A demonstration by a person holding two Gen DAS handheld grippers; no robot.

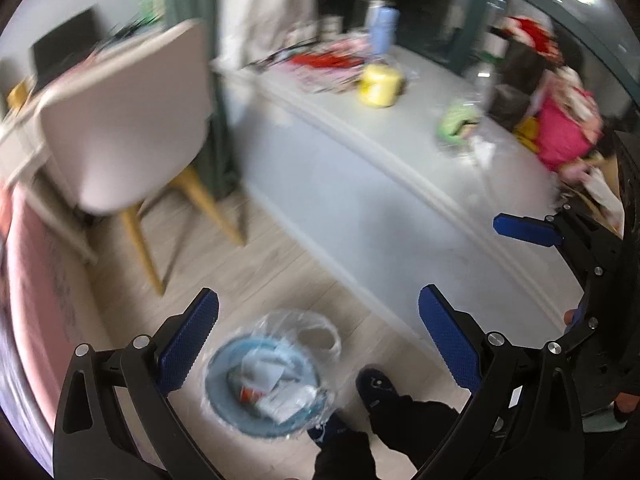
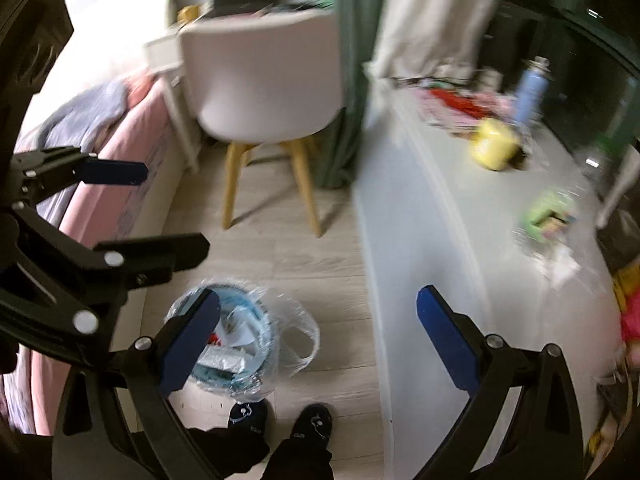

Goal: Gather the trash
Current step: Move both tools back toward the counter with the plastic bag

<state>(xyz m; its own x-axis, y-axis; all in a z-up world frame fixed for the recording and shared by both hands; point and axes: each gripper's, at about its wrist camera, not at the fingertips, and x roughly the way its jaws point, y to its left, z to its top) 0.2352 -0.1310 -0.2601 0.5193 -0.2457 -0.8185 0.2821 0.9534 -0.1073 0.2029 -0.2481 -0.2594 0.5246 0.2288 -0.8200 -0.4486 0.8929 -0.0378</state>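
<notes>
A light blue bin [image 1: 213, 380] lined with a clear bag stands on the wood floor, holding paper and wrapper scraps. My left gripper [image 1: 320, 340] hangs open and empty above it. My right gripper [image 2: 316, 340] is also open and empty, with the bin [image 2: 256, 300] just behind its left finger. On the long grey ledge lie a yellow crumpled item [image 1: 380, 84] [image 2: 494, 144], a green wrapper [image 1: 456, 122] [image 2: 548, 212] and white scraps [image 2: 560, 268]. The left gripper [image 2: 176, 208] shows at the left of the right wrist view.
A white chair [image 2: 264, 88] with wooden legs stands by a desk, and a pink bed [image 2: 112, 184] is at the left. The ledge also carries a blue bottle [image 2: 528, 96], red clutter and a pink bag [image 1: 560, 132]. The person's dark shoes [image 2: 316, 424] stand beside the bin.
</notes>
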